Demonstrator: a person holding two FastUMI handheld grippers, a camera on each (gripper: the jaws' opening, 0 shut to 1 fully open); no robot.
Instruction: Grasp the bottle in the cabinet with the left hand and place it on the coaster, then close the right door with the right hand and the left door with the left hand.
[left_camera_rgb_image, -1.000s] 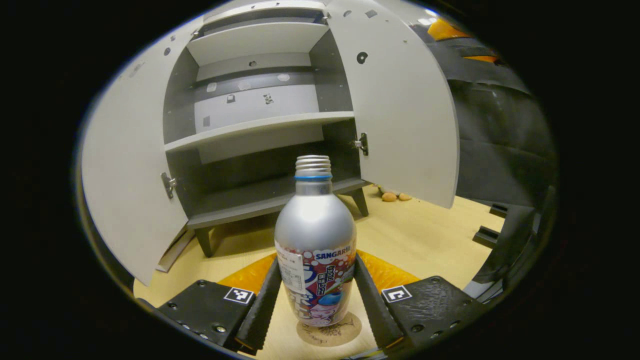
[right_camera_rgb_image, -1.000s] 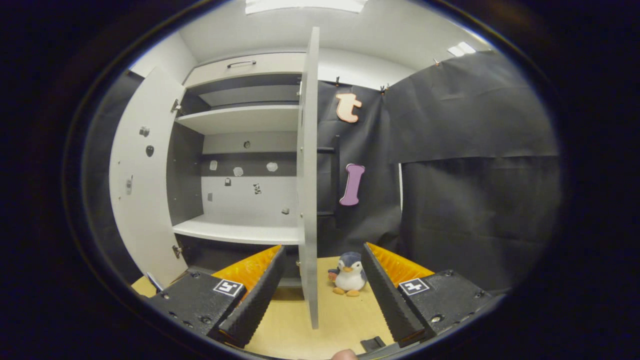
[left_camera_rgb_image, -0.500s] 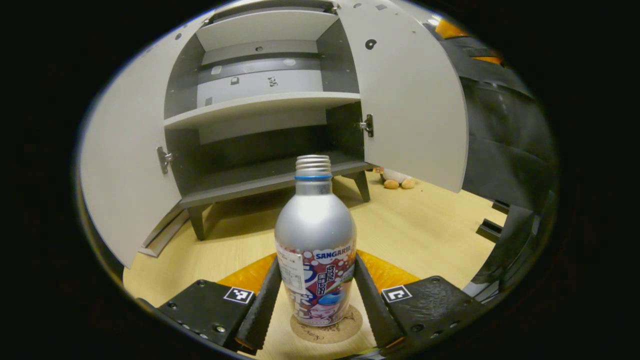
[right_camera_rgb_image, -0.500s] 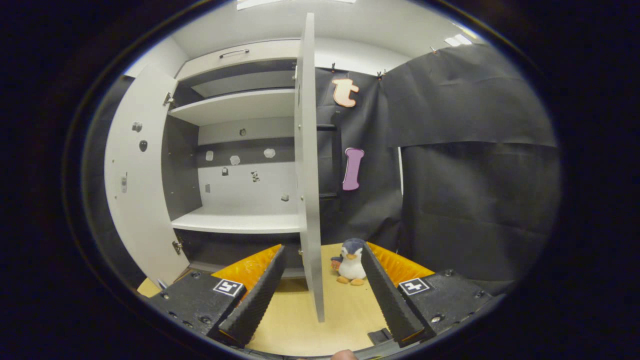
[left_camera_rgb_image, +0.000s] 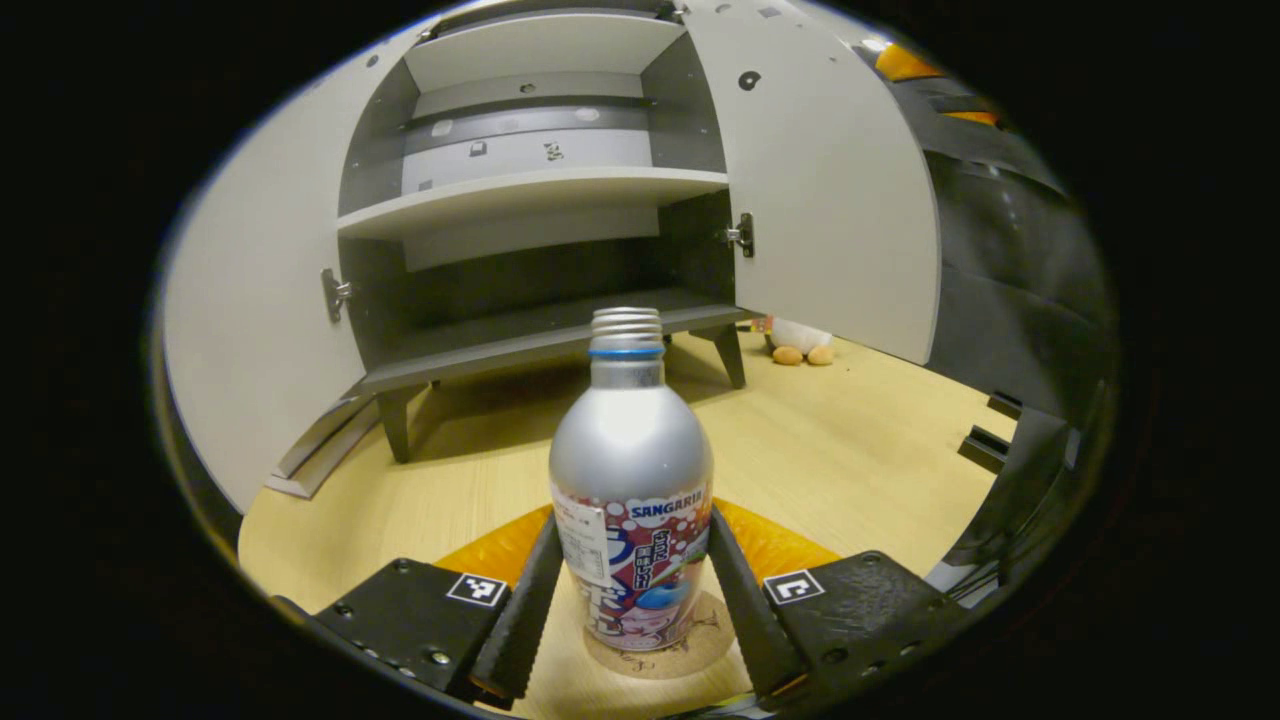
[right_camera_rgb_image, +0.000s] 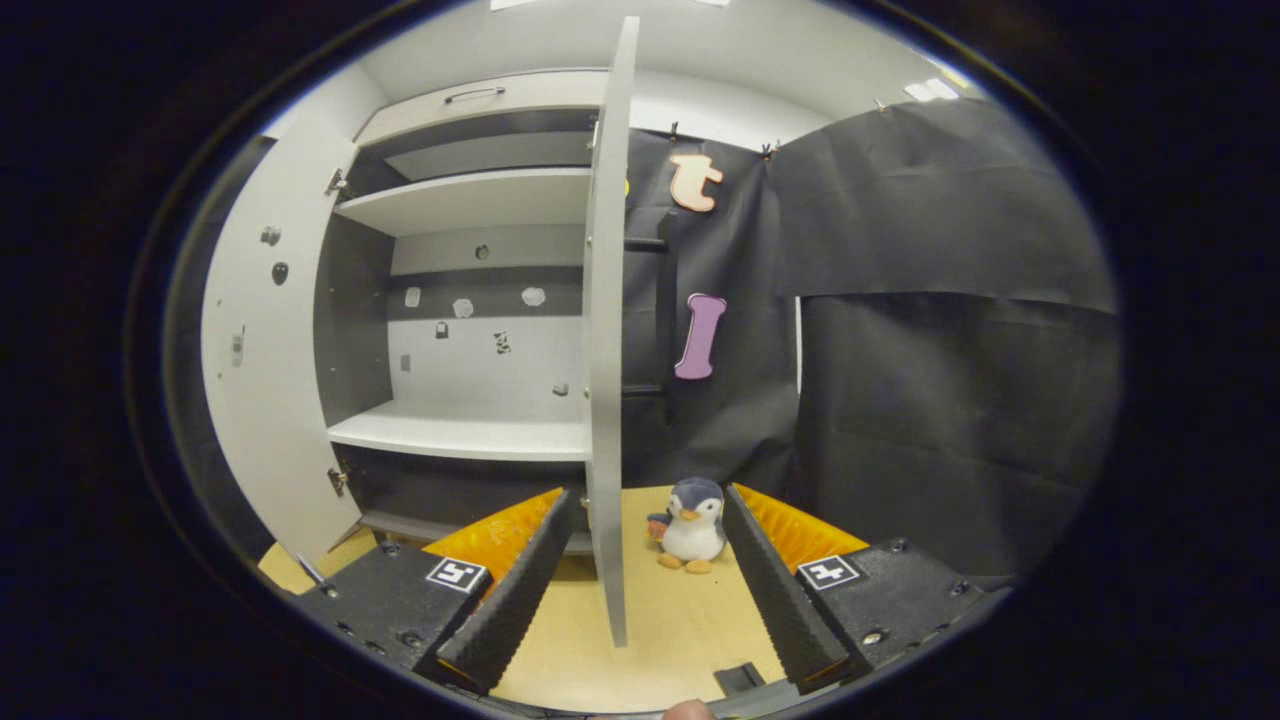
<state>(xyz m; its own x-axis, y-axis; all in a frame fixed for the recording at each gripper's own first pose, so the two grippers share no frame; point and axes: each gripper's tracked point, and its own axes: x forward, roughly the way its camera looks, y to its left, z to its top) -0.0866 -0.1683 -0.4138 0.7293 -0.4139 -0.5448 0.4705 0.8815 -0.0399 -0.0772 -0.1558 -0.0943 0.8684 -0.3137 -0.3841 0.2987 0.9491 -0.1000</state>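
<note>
A silver bottle (left_camera_rgb_image: 630, 470) with a printed label stands upright between the fingers of my left gripper (left_camera_rgb_image: 631, 520), which is shut on its lower body. A round cork coaster (left_camera_rgb_image: 705, 640) lies on the wooden table right under the bottle's base; whether they touch I cannot tell. Behind stands the grey cabinet (left_camera_rgb_image: 540, 190), its left door (left_camera_rgb_image: 250, 300) and right door (left_camera_rgb_image: 830, 200) both swung open. In the right gripper view my right gripper (right_camera_rgb_image: 646, 492) is open, and the right door (right_camera_rgb_image: 605, 350) shows edge-on beyond the gap, apart from the fingers.
A toy penguin (right_camera_rgb_image: 690, 520) sits on the table beside the cabinet's right leg, behind the right door, also a toy penguin (left_camera_rgb_image: 800, 340) in the left gripper view. Black cloth walls close the right side. The cabinet's shelves (right_camera_rgb_image: 460, 435) hold nothing.
My left gripper with the bottle has drawn back from the cabinet, and the coaster now lies more squarely under the bottle. The right gripper has shifted slightly; the door edge stays between its fingers.
</note>
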